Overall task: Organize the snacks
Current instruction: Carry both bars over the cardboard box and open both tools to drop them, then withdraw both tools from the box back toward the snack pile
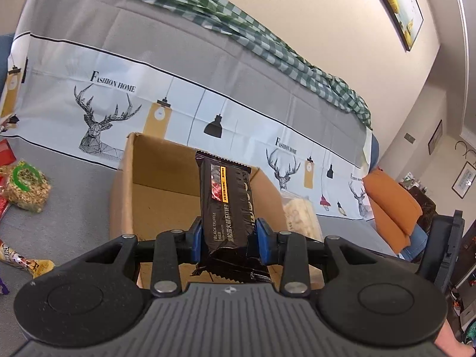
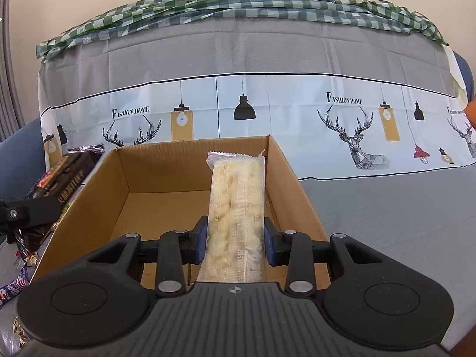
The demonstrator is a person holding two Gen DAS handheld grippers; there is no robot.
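Left gripper (image 1: pixel 229 235) pinching black cracker pack (image 1: pixel 227 205), right gripper (image 2: pixel 235 239) pinching clear snack pack (image 2: pixel 236 208), both over open cardboard box (image 2: pixel 190 160) on grey deer-print cloth (image 2: pixel 386 208); checked cloth (image 2: pixel 238 3) behind, framed picture (image 1: pixel 395 3) on wall.

— What colours are the two packs?
— The cracker pack (image 1: pixel 227 205) is black with a yellow strip and a red picture; the clear snack pack (image 2: pixel 236 208) shows pale cream pieces.
— And the cloths?
— The sofa cover (image 2: pixel 267 56) is grey with a white band of black deer (and lamps); the checked cloth (image 2: pixel 238 6) is green and white. The cardboard box (image 2: pixel 190 175) is brown.
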